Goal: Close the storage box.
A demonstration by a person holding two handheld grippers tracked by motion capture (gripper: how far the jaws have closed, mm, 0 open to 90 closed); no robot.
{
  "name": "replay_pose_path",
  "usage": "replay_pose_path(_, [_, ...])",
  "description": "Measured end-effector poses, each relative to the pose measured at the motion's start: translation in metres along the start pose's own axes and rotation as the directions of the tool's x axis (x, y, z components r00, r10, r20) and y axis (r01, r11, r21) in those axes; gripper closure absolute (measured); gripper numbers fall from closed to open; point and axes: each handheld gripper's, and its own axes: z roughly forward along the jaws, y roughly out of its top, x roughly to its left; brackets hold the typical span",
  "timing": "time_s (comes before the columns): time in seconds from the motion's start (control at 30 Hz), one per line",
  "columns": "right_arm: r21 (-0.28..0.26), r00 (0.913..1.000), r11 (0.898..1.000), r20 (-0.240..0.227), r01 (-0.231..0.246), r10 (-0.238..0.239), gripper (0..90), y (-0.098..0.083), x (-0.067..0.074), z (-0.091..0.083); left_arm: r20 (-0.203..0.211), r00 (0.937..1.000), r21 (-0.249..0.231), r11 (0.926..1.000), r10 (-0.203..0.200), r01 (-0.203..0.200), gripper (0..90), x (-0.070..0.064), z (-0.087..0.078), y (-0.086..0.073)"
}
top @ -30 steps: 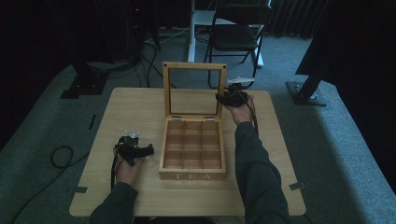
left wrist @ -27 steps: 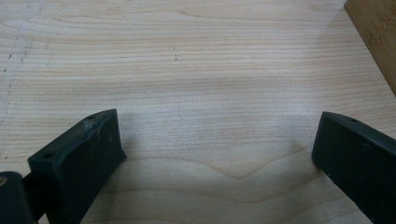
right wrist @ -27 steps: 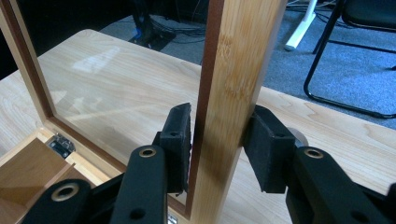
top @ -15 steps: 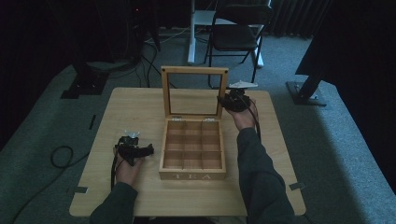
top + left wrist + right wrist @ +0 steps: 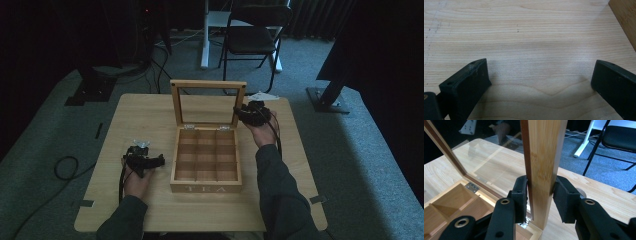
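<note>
We see one wooden tea box standing near the middle of the tabletop, its front face lettered "TEA". We count nine compartments inside it, three rows of three, and we cannot make out anything lying in them. Its one lid, a wooden frame around a clear pane, stands upright at the back of the box, hinged there by two small metal hinges.

The right tongs sit at the right side of that lid; in the right gripper view the right tongs pinch the lid's right upright, one pad on each face of the wood.

Left of the box, well apart from it, the left tongs rest low over the tabletop in the person's left hand. In the left gripper view the left tongs stand spread wide over bare wood, with one corner of the box at the upper right.

Beyond the box, past the tabletop's far edge, one dark folding chair stands on the grey carpet.
</note>
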Motion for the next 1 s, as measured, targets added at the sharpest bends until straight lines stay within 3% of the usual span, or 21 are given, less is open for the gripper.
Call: replay_pose_path(1.0, [-0.005, 0.9997, 1.0, -0.017, -0.016, 0.016, 60.4, -0.005, 0.014, -0.025, -0.002, 1.0, 0.0, 1.0, -0.004, 0.004, 1.7, 0.0, 0.0, 0.0])
